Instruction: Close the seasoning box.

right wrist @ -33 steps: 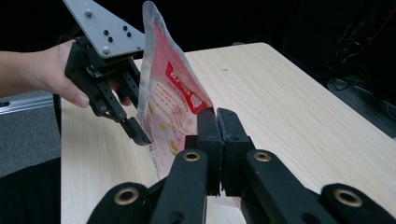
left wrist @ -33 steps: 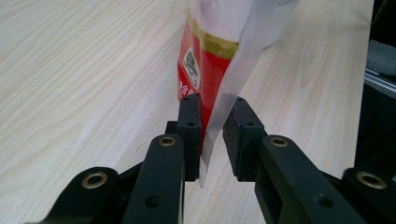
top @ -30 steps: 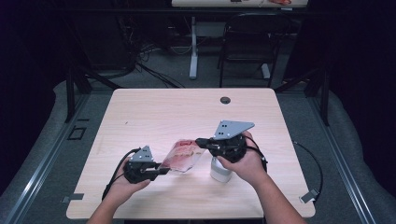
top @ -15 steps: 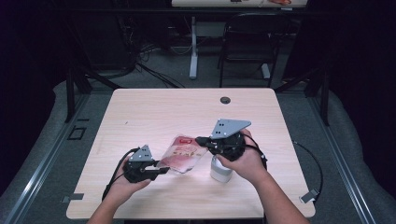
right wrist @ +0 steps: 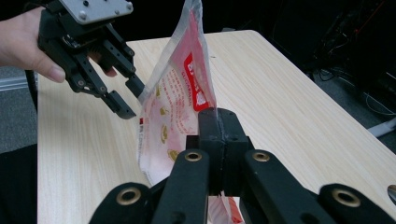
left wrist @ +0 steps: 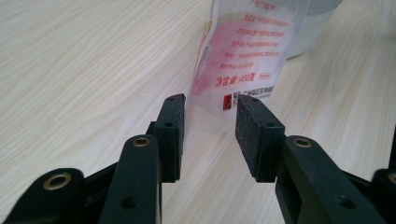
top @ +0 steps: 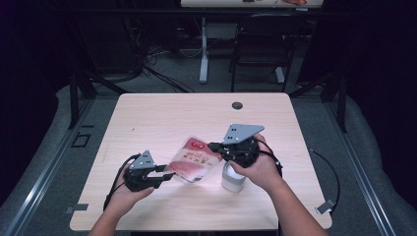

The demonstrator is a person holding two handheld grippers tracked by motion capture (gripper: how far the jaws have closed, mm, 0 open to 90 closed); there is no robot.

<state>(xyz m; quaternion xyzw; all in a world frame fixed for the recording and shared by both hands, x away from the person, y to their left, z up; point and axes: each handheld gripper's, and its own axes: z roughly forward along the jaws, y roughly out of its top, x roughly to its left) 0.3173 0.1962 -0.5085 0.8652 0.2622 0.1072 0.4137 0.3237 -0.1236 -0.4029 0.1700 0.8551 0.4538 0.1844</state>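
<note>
the plastic pouch (top: 194,160) hangs at frame centre, pinched at one edge by the closed right gripper (right wrist: 217,123); the left gripper (left wrist: 208,126) stands open at its lower corner. it looks light, limp and slick, so a sealed edge seems the surest hold

I see a light wood-grain table (top: 162,123) with rounded corners, standing on a grey floor (top: 54,147). At twelve o'clock, near its far edge, sits a small dark round grommet (top: 237,105). Toward five o'clock from centre, a white cylindrical container (top: 232,179) stands upright on the tabletop, partly hidden beneath a hand.
</note>
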